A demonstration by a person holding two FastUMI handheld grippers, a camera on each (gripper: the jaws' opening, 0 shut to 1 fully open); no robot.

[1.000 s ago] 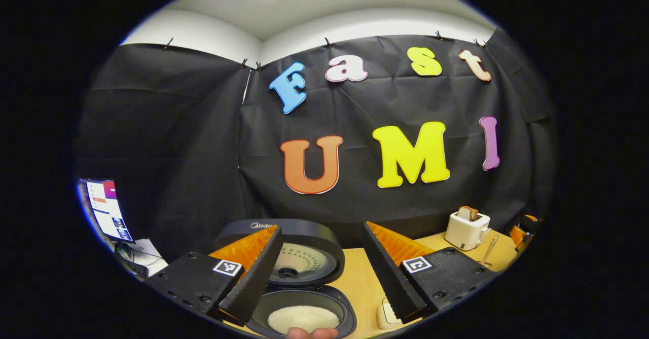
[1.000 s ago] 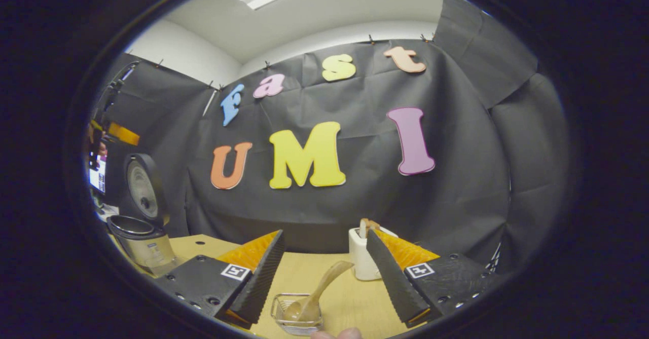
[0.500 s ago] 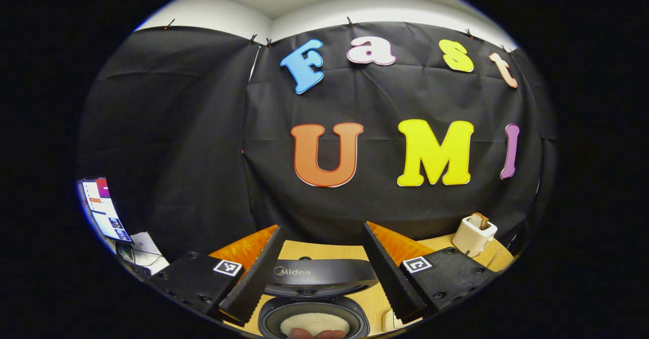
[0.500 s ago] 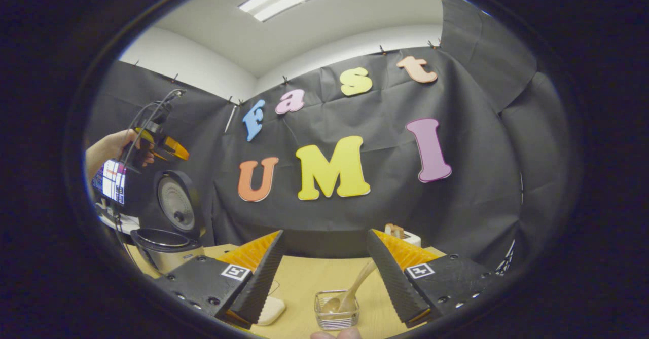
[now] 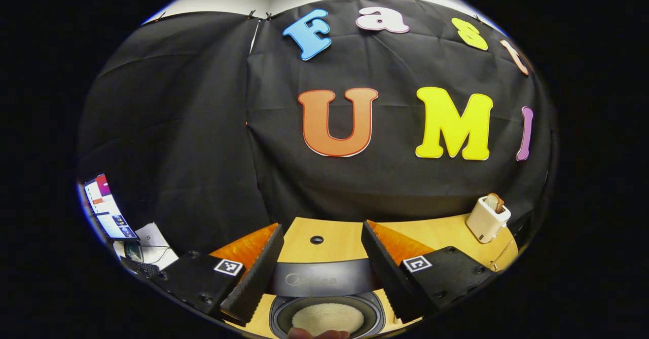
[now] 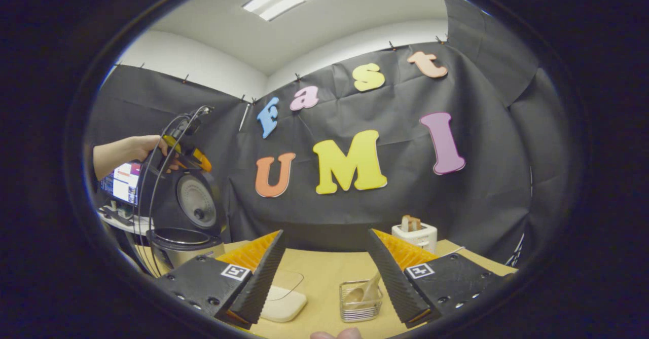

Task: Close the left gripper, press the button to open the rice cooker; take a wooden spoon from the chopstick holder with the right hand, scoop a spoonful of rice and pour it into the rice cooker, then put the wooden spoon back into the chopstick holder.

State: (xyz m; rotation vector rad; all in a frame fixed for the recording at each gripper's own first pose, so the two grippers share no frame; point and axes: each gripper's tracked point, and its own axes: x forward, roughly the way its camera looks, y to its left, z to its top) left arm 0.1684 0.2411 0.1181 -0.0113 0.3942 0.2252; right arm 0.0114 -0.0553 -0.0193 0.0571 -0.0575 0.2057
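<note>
Chopstick holder (image 6: 361,307) shifted right, now between spread jaws, wooden spoon (image 6: 369,289) inside.

Left gripper view: rice cooker (image 5: 324,298) is cut off at the bottom edge, its near rim out of sight; the raised lid's lettering is too blurred to make out. A fingertip (image 5: 318,334) is cut by the bottom edge.

Right gripper view: wooden spoon (image 6: 369,289) handle is hidden behind the right finger (image 6: 395,278). White dish (image 6: 284,301) is partly hidden behind the left finger. Left gripper (image 6: 190,156) is small; its jaw state is unclear. The forearm (image 6: 114,154) is cut off at the left edge.
</note>
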